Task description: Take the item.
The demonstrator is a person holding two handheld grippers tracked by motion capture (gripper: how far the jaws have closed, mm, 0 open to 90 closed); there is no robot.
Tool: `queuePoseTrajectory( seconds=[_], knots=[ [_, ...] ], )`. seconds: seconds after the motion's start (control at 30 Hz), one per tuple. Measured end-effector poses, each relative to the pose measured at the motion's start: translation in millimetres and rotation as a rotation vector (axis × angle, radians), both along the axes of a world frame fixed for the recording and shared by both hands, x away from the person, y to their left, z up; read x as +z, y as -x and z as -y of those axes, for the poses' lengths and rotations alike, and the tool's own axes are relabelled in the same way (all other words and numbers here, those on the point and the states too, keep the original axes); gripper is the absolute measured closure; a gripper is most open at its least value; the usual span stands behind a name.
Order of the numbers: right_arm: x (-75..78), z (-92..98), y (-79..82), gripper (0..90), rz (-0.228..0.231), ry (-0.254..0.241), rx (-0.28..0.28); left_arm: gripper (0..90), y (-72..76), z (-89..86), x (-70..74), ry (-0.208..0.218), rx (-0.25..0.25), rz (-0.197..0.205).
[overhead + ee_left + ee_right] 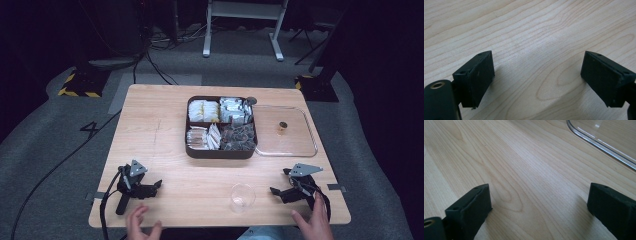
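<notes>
Down at the bottom left of the high view, the left gripper (150, 187) is being left lying on the wooden table (165, 125), with the person's left hand (141, 226) being held just below it at the frame edge, fingers spread and not touching it. Its jaws are being kept wide apart with nothing between them; in the left gripper view the gripper (537, 80) is being shown over bare wood grain.

Over at the bottom right, the right gripper (278, 192) is also being rested on the table, and the right hand (314, 224) is being held right by its rear end, though actual contact can't be made out. Its jaws are being kept spread too, and in the right gripper view the gripper (539, 207) has only tabletop between the pads, so nothing's being clamped.

Between the two grippers, closer to the right one, a clear plastic cup (242, 198) is being left standing upright near the bottom edge of the table, apart from both grippers.

Up in the middle of the frame, a dark four-compartment tray (220, 152) is being kept full of packets, pale ones in three sections and dark ones in the lower right section. Just to its right, a clear lid (300, 150) is lying flat with a small brown knob (282, 127) on it; its curved rim (599, 145) is being caught at the upper right of the right gripper view.
</notes>
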State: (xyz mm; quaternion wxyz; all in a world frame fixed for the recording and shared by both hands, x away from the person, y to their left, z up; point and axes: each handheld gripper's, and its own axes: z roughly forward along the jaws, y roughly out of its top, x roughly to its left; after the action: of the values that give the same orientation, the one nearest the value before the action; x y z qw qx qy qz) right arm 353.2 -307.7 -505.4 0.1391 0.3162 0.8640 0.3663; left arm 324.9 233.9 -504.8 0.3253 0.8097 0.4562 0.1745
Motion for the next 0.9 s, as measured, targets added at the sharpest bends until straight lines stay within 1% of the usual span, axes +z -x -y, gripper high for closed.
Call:
queuePoseTrajectory(
  seconds=[0.13,0.3,0.33,0.37,0.4,0.53,0.6,0.77,0.9],
  knots=[
    [-0.2,-0.5,-0.1,4.2,-0.002,0.001,0.006,12.0,0.0,-0.1,0.2,-0.001,-0.001,-0.002],
    [-0.1,1.6,0.2,4.4,-0.007,-0.002,0.046,12.0,0.0,-0.1,0.2,-0.001,-0.001,-0.003],
    [-0.1,2.0,-0.3,4.4,-0.009,-0.005,0.04,12.0,0.0,-0.1,0.2,-0.001,-0.001,-0.002],
    [0.0,2.0,-0.5,4.1,-0.007,-0.002,0.017,12.1,0.0,-0.1,0.2,-0.002,-0.001,-0.002],
    [-0.1,1.0,-0.1,3.9,-0.006,-0.001,0.008,12.0,-0.1,-0.1,0.2,-0.002,-0.001,-0.001],
    [-0.2,1.0,-0.3,3.9,-0.008,-0.002,0.01,12.0,-0.1,-0.1,0.2,-0.001,-0.001,-0.002],
    [-0.2,1.1,-0.4,3.9,-0.008,-0.002,0.011,11.3,-1.4,1.2,-0.2,0.007,0.019,-0.004],
    [-0.2,1.1,-0.5,3.9,-0.008,-0.002,0.012,10.6,-1.8,1.5,-0.3,0.003,0.025,-0.001],
    [-0.2,1.1,-0.4,3.9,-0.008,-0.002,0.012,9.8,-3.4,3.7,-0.1,0.003,0.048,-0.008]
  ],
)
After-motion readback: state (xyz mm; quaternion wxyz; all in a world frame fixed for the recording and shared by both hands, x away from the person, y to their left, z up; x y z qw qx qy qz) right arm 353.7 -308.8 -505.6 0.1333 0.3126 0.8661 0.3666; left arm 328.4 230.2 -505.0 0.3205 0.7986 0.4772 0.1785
